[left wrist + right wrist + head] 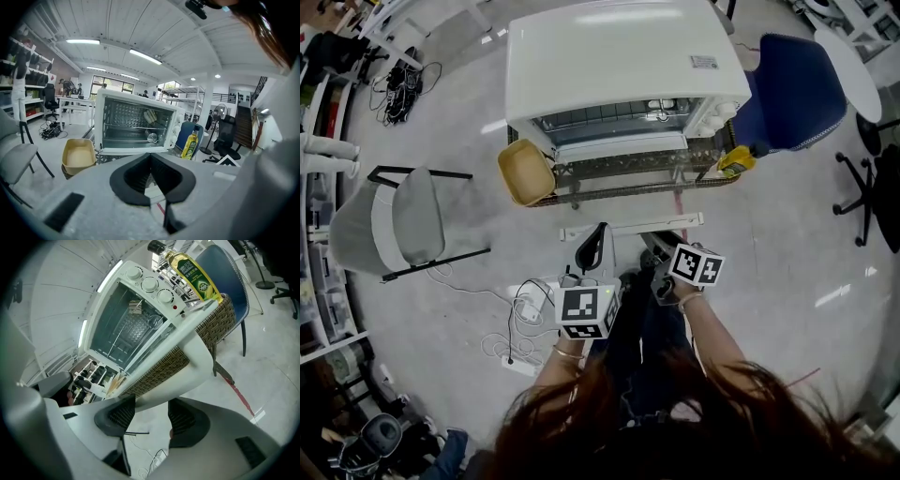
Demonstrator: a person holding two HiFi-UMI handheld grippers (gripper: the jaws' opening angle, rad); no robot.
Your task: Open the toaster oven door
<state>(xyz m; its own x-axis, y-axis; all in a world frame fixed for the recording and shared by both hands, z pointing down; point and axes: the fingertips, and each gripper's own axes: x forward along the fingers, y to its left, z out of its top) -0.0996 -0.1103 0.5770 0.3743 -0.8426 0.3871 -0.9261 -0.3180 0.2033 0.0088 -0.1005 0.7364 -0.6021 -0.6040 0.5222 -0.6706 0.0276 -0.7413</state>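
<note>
close to my body, the left gripper (598, 242) has its jaws pressed together on nothing, and the right gripper (649, 247) has them apart and empty. both are held low, well short of the toaster oven (623, 66) on the wicker table (628, 185). the left points level at it; the right is rolled and looks up. the door (619, 147) looks already dropped flat. if it needs more, i'd take its front edge with the open right gripper and swing it down gently, clear of the oil bottle (736, 161).
</note>
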